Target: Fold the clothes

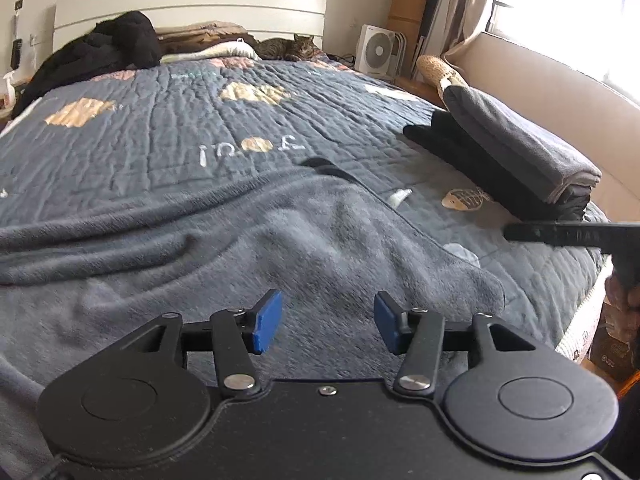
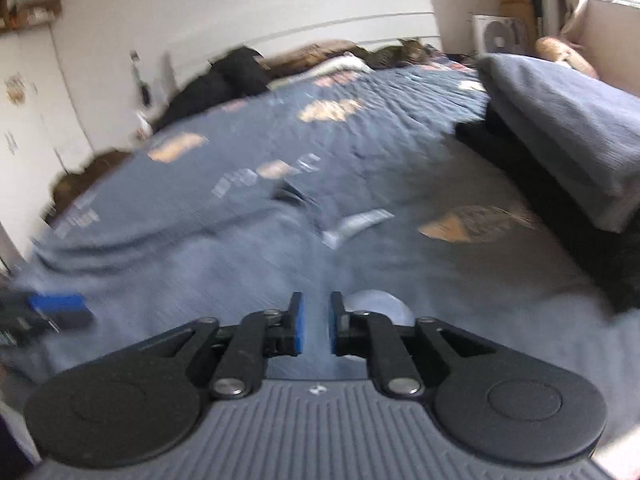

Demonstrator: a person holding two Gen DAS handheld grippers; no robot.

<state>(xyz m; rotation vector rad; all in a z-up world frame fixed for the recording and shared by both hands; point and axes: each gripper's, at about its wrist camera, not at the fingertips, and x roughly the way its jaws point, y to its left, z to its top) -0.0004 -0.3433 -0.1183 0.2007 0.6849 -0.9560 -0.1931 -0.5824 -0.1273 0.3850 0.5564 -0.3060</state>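
Left wrist: left gripper (image 1: pixel 326 322) parted, empty, over grey fleece garment (image 1: pixel 248 240) spread at bed's (image 1: pixel 160 120) near edge. Could bunch fabric.

Right wrist: right gripper (image 2: pixel 316 328) slightly parted, nothing pinched, blurred; may miss the hem.

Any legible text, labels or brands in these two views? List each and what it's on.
None reads cleanly.
White characters on the quilt: seen upside down in the left wrist view, not legible as a word; a smear in the right wrist view.
Logo on the fan: too small to read.
Print on the box by the bed: too small and dark.
Stickers on the wardrobe: blurred.
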